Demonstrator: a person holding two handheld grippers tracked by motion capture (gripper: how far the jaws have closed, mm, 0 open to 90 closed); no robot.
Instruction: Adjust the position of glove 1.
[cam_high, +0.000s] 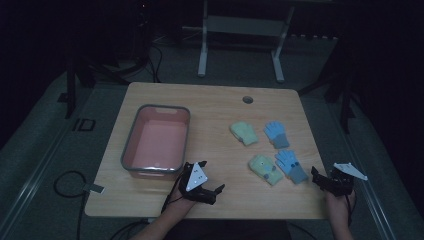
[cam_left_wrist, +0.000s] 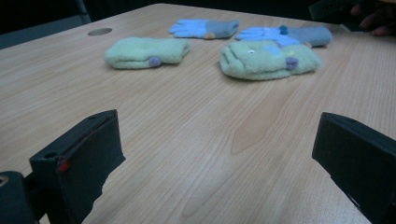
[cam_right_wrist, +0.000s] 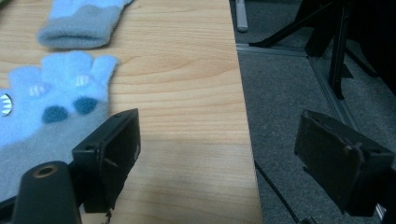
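No writing or brand mark can be read on the four gloves, right of centre in the high view: two green gloves (cam_high: 244, 133) (cam_high: 266, 169) and two blue gloves (cam_high: 276, 134) (cam_high: 292, 165). The left gripper (cam_high: 204, 191), at lower centre just below the pink tub (cam_high: 131, 150), has its jaws spread wide over bare table (cam_high: 215, 105). The right gripper (cam_high: 325, 183), at lower right at the table's edge, also gapes, holding nothing, beside the nearer blue glove.

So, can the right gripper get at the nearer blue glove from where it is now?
Probably yes. The right gripper is at the table's right edge with open jaws, and the nearer blue glove lies just beside it, with nothing between them.
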